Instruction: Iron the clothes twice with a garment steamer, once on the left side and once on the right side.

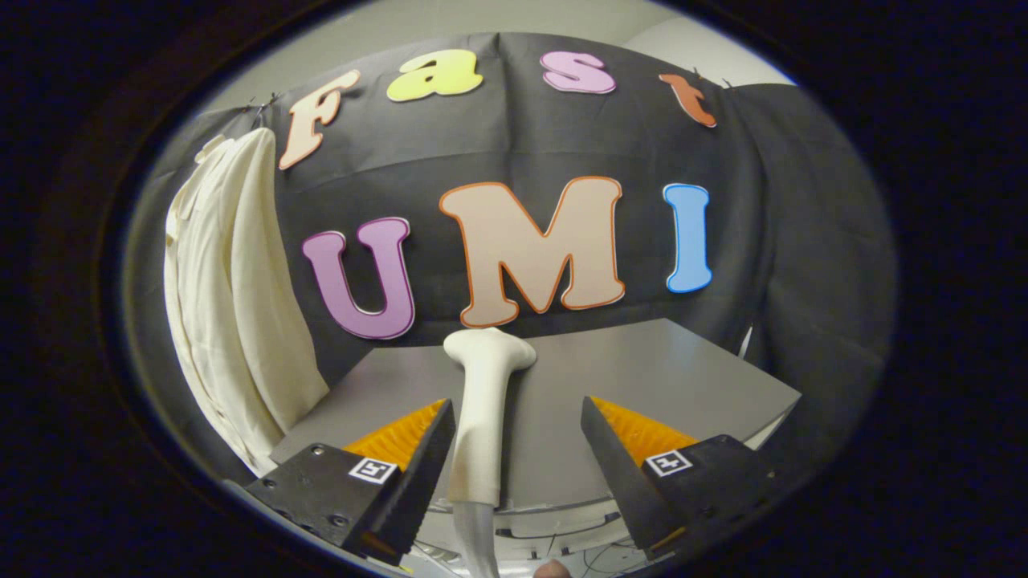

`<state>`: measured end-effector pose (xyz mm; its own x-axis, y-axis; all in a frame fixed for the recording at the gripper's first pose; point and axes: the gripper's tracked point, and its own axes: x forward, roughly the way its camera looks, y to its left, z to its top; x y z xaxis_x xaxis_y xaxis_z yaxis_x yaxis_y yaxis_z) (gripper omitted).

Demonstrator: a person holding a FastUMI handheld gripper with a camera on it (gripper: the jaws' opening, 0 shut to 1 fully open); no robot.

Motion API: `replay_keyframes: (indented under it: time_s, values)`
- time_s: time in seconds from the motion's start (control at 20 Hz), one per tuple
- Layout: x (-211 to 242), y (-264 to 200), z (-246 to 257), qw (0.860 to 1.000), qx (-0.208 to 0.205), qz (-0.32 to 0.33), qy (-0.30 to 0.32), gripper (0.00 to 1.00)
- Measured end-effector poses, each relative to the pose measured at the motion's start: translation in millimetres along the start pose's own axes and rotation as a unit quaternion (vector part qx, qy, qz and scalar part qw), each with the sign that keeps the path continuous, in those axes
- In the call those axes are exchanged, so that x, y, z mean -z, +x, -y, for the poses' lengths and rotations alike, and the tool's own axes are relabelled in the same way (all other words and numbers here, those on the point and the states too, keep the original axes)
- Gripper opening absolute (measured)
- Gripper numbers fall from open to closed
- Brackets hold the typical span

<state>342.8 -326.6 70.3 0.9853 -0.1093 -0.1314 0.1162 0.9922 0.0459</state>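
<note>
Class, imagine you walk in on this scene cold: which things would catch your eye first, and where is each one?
First, the pale garment steamer standing upright between the open gripper's fingers, nearer one finger, its head over the grey table. Then the cream garment hanging against the booth wall, beyond the fingers beside the table.

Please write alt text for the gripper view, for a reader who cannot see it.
A cream garment steamer stands between the open gripper fingers, close to the left one, with neither finger pressing it. It rests on a grey table; a cream garment hangs on the booth wall beyond, to the left.
</note>
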Motion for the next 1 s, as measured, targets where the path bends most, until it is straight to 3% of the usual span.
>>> replay_keyframes:
  time_s: [0.3, 0.4, 0.5, 0.8, 1.0]
  values:
    - [45, 37, -19, 0.996, -0.004, -0.088, -0.020, 0.73]
    - [39, 41, -18, 0.997, 0.005, -0.074, -0.029, 0.61]
    - [45, 40, -22, 0.995, 0.015, -0.093, -0.031, 0.43]
    - [36, 32, -23, 0.996, 0.015, -0.083, -0.017, 0.33]
    - [8, -13, -37, 1.000, -0.013, 0.002, -0.008, 0.31]
